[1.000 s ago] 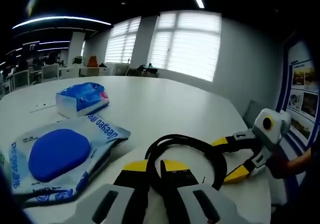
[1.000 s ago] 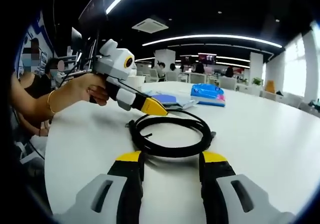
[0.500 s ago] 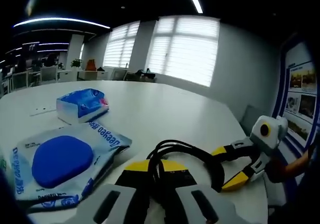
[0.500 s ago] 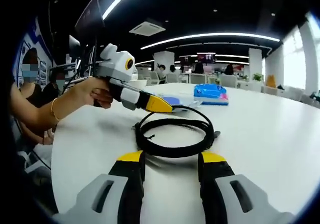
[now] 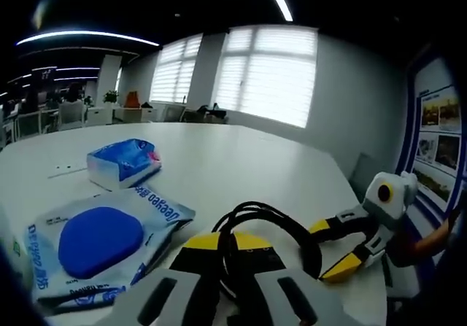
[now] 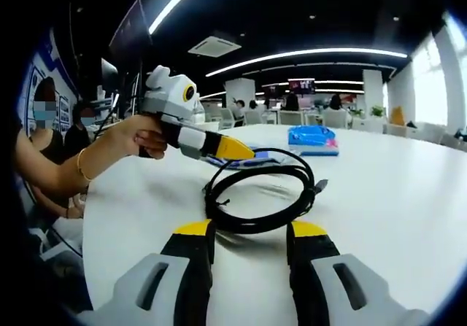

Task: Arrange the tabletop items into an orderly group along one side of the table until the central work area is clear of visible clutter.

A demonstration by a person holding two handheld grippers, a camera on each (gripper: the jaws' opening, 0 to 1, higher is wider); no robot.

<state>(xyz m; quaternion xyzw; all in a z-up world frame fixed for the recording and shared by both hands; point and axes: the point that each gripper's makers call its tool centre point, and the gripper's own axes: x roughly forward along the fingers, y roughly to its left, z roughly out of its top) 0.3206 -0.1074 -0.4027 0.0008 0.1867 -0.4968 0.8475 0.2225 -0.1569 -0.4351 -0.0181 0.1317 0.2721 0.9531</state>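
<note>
Left gripper view: cable coil [image 5: 273,227] in left tool [image 5: 232,249].

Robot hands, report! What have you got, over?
Left gripper shut on the black cable, coil tilted up. Right gripper open beside the coil. Wipes pack and tissue pack lie beyond, on the white table.

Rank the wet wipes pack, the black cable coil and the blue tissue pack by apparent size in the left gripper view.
1. wet wipes pack looks largest, but it lies nearest the camera.
2. black cable coil, close behind; order with the wipes unsure.
3. blue tissue pack, smallest-looking and farthest.
</note>
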